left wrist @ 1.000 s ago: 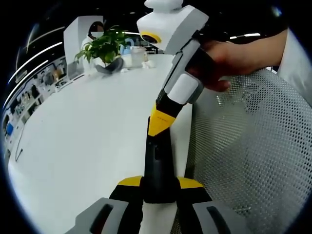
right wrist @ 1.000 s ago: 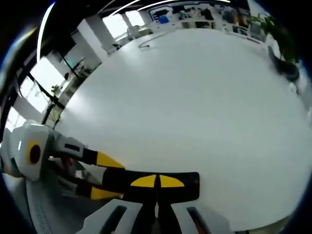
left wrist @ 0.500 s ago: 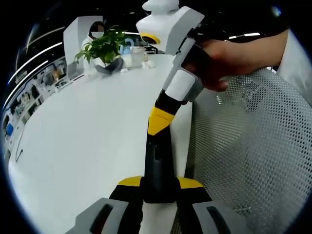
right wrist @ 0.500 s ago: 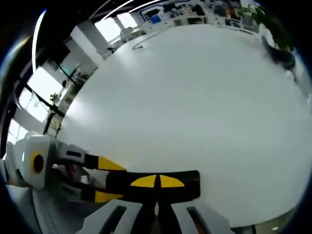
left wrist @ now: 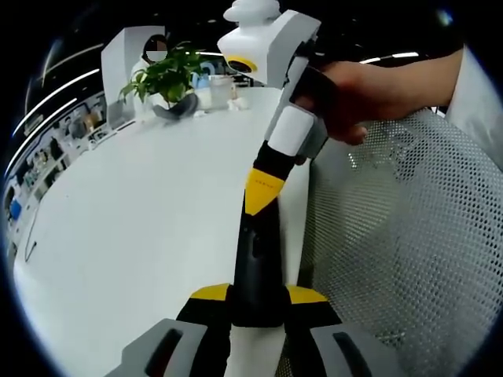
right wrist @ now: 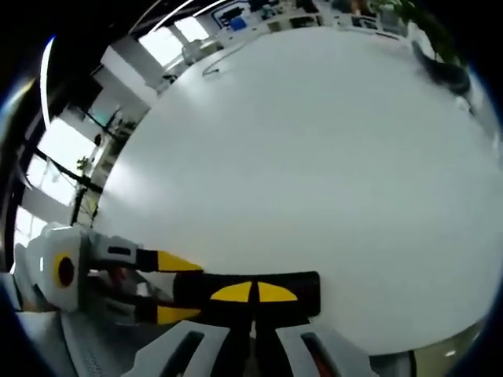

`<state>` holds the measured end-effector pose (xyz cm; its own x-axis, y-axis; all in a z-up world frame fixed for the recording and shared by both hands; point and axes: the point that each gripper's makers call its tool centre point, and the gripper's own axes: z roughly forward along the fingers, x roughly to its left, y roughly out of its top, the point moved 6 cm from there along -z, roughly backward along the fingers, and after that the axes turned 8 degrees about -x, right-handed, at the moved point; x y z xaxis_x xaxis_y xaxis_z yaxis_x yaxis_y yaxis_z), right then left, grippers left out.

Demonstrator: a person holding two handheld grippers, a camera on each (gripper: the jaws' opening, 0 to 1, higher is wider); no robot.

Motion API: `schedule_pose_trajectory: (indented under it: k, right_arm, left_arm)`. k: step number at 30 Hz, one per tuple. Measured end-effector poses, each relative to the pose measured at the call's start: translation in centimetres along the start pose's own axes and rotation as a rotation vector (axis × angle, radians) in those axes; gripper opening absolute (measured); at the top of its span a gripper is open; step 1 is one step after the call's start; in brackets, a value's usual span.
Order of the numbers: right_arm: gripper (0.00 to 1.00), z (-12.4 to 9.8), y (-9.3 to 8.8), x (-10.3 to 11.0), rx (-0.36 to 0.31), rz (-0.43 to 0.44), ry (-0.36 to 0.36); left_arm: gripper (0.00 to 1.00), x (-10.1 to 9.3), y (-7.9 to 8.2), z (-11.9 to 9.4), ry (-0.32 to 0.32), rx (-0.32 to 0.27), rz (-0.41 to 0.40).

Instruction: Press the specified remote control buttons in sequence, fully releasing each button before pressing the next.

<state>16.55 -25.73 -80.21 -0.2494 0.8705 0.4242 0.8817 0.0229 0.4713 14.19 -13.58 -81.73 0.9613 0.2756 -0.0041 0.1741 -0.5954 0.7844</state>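
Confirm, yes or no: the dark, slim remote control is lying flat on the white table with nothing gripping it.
No. The dark, slim remote control is clamped at its near end between the left gripper's yellow-tipped jaws, above the white table.

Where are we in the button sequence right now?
Done: the left gripper has the dark remote control clamped between its jaws, held over the white table beside a mesh chair. In hand: the right gripper, jaws shut, has its yellow tip down on the remote's upper face, apparently pressing. Left: releasing it and any further presses; the buttons themselves can't be made out.
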Motion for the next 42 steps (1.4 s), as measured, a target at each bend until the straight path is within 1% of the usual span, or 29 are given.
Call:
schedule_pose_trajectory:
  k: [4,7,9,10,11,14,15,17,19,21,22,25,26,28,30,32,34,37,39,42]
  right_arm:
    - [0.00,0.0,-0.1,0.0,-0.004,0.008,0.005]
    - [0.00,0.0,-0.1,0.1,-0.008,-0.001,-0.002]
    - [0.00,0.1,-0.1,-0.1,-0.008,0.017,0.002]
    - [0.00,0.1,-0.1,-0.2,-0.006,0.049,0.012]
    - [0.00,0.1,-0.1,-0.3,-0.008,0.062,0.017]
    - [0.00,0.2,0.0,-0.1,-0.003,0.054,0.006]
    - [0.00,0.2,0.1,0.0,0.013,0.045,-0.020]
    - [0.00,0.3,0.3,0.1,0.056,-0.002,-0.048]
    - [0.00,0.5,0.7,0.3,0.119,0.018,-0.063]
    - [0.00,0.6,0.9,0.1,0.155,0.058,-0.064]
    - [0.00,0.6,1.0,0.1,0.162,0.060,-0.062]
    - [0.00,0.8,1.3,0.0,0.214,0.071,-0.066]
    - [0.00,0.9,1.4,0.0,0.248,0.072,-0.069]
    - [0.00,1.0,1.6,0.0,0.295,0.096,-0.081]
    - [0.00,1.1,1.9,0.0,0.330,0.090,-0.082]
    - [0.00,1.2,2.0,-0.1,0.352,0.106,-0.082]
    - [0.00,1.1,1.9,0.0,0.361,0.088,-0.072]
    - [0.00,0.9,1.8,0.1,0.355,0.092,-0.074]
    - [0.00,0.9,1.8,0.0,0.346,0.087,-0.066]
    - [0.00,0.6,1.6,0.1,0.318,0.112,-0.067]
  left_arm:
    - [0.25,0.0,0.0,0.0,0.000,0.000,0.000]
    - [0.25,0.0,0.0,0.0,-0.001,-0.001,0.000]
    - [0.25,0.0,0.0,0.0,-0.001,-0.001,-0.001]
    - [0.25,0.0,0.0,0.0,-0.001,-0.001,-0.001]
    - [0.25,0.1,0.0,0.0,-0.001,-0.002,-0.001]
    - [0.24,0.1,0.0,0.1,0.000,-0.003,-0.003]
    - [0.24,0.1,0.0,0.1,0.000,-0.002,-0.002]
    - [0.24,0.1,0.0,0.1,0.001,-0.002,-0.001]
    - [0.24,0.1,0.0,0.1,0.001,-0.001,-0.001]
    - [0.24,0.1,0.1,0.1,0.001,-0.001,-0.001]
    - [0.24,0.1,0.1,0.1,0.002,0.000,0.000]
    - [0.24,0.1,0.1,0.1,0.002,0.002,0.000]
    - [0.24,0.1,0.1,0.1,0.002,0.002,0.000]
    - [0.24,0.1,0.1,0.1,0.002,0.004,0.000]
    - [0.24,0.1,0.1,0.1,0.004,0.004,0.000]
    - [0.24,0.0,0.1,0.1,0.004,0.003,0.000]
    - [0.24,0.0,0.1,0.1,0.004,0.003,0.000]
    - [0.24,0.0,0.1,0.0,0.004,0.001,0.000]
    - [0.24,0.0,0.1,0.0,0.003,0.001,-0.001]
    - [0.24,0.0,0.1,0.0,0.004,0.001,-0.001]
